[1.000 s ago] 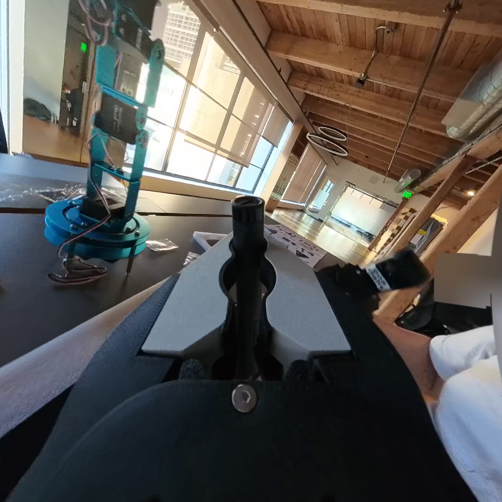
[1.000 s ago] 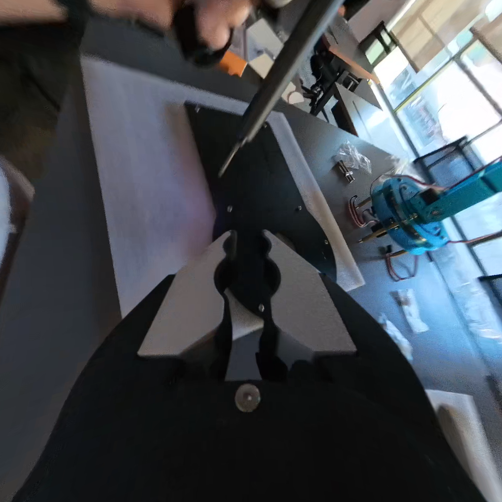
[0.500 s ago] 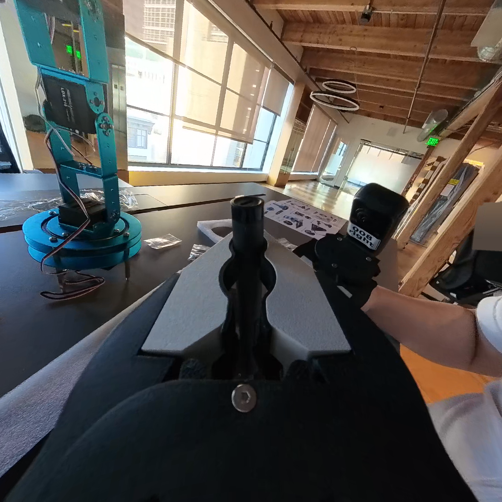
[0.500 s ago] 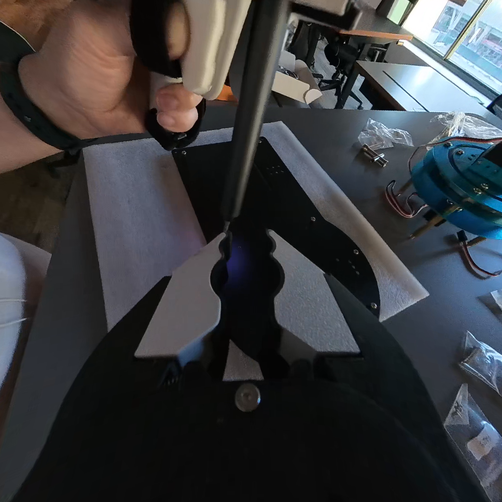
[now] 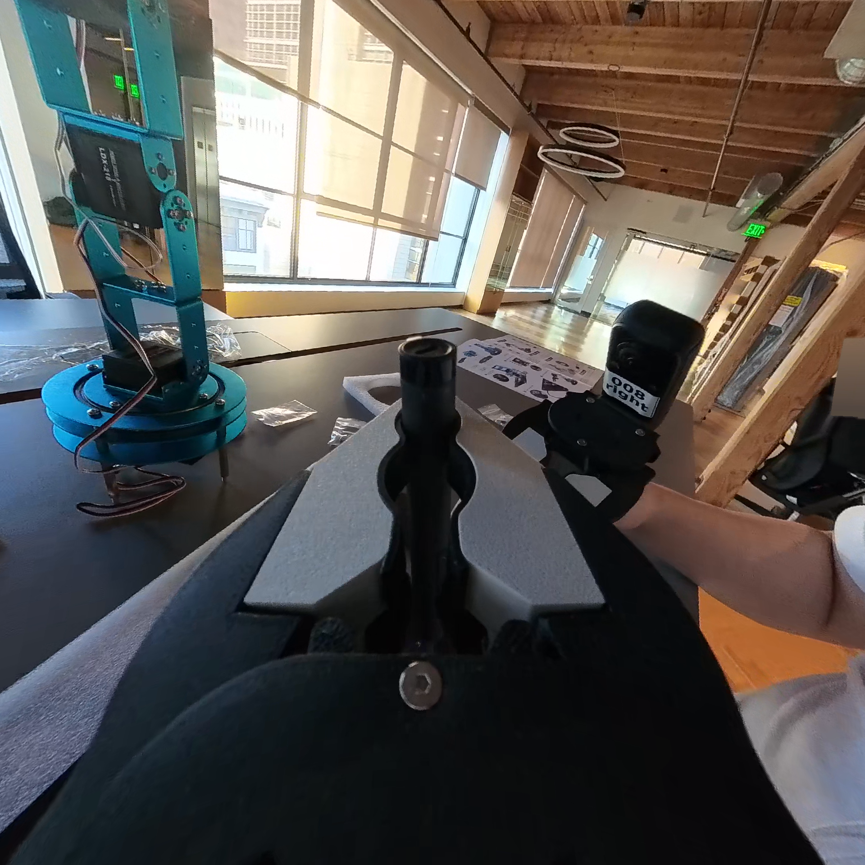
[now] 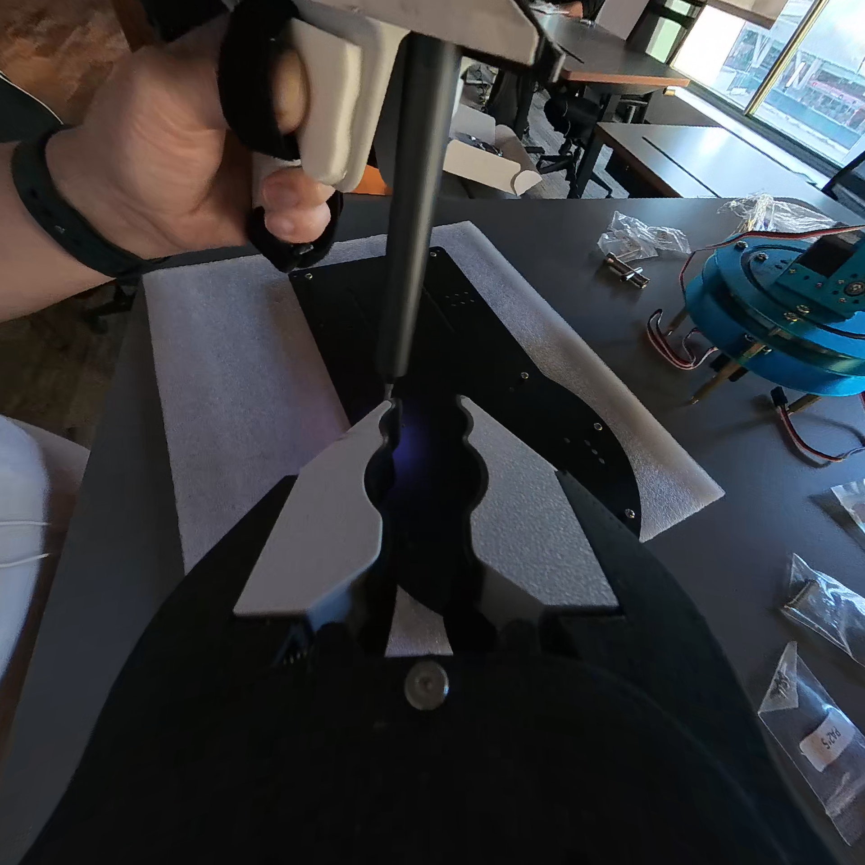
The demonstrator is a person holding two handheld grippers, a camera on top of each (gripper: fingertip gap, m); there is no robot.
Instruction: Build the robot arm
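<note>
Two tongs work over one black plate (image 6: 472, 355) that lies on a white foam sheet (image 6: 243, 374) on the dark worktop (image 6: 702, 290). The left tongs (image 5: 423, 449) are closed on a black screwdriver (image 5: 426, 421); in the left wrist view its handle runs straight up between the grey fingers (image 5: 327, 529), butt end far from the camera. In the right wrist view the same screwdriver (image 6: 412, 210) comes down from the upper middle, its long axis nearly upright and leaning slightly left, with the fine tip just above the plate and right at the tip of the right tongs' (image 6: 423, 407) left finger; whether tip and finger touch I cannot tell. The right tongs stand partly open and hold nothing, hovering over the near part of the plate. A hand (image 6: 154, 168) grips the left tongs at upper left. Farther right stands a blue robot arm kit (image 6: 786, 327) on brass legs, with small plastic bags (image 6: 646, 238) of parts lying around it.
</note>
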